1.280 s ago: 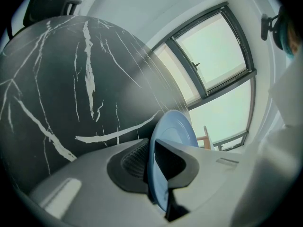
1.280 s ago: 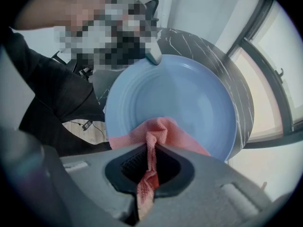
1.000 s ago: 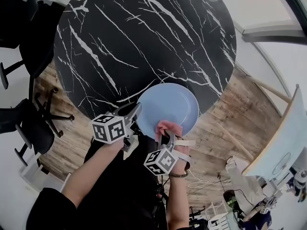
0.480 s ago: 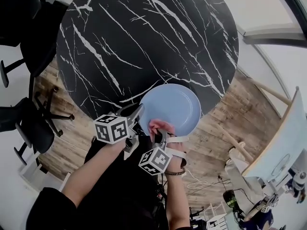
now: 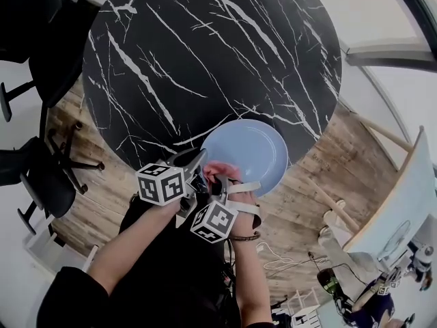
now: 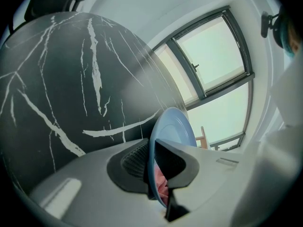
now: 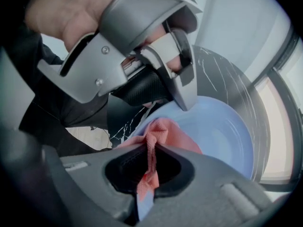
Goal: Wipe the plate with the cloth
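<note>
Gripping plate (image 5: 256, 149) rim, left tool (image 6: 152, 148); right tool (image 7: 150, 161) pinches cloth (image 7: 165, 132).

At five o'clock of the table (image 5: 205, 60), across its edge: plate (image 5: 263, 145). On the plate's eight o'clock rim: cloth (image 5: 220, 169). At nine: left gripper (image 5: 198, 161); at seven: right gripper (image 5: 222, 183).

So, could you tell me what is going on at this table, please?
A person is wiping a blue plate at the near edge of a black marble table. The left claw is clamped on the plate's rim, holding it. The right claw is shut on a pink cloth, which lies on the plate's near part, beside the left claw.
</note>
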`<state>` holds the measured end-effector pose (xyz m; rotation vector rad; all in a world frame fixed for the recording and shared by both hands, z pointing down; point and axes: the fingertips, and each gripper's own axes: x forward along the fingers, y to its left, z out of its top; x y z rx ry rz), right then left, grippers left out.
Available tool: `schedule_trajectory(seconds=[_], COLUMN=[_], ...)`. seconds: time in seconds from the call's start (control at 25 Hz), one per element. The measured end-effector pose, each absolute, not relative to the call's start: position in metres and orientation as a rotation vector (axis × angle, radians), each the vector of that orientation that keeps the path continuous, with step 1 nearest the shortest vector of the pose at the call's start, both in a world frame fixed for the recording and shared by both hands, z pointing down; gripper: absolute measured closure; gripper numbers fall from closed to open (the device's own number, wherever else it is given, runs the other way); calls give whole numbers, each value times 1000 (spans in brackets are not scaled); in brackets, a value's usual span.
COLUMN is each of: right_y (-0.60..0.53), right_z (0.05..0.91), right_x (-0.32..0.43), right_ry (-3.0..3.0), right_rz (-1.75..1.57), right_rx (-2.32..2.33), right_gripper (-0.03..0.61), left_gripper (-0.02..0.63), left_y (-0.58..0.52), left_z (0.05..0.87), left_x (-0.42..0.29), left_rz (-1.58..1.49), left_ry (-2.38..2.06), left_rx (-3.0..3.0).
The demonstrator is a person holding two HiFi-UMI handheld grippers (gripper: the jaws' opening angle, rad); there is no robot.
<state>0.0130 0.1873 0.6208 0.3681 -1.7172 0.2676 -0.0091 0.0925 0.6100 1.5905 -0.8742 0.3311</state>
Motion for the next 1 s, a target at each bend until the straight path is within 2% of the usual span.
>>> schedule_trajectory(seconds=[1.0], right_y=[136], right_z=[624], right_x=[-4], right_ry=[-1765], right_rz=[374], right_rx=[537], right_gripper=[561], left_gripper=[574], left_y=[98], left_z=[609], left_x=[-13], left_rz=[309], left_ry=[-830], left_rx=[1592])
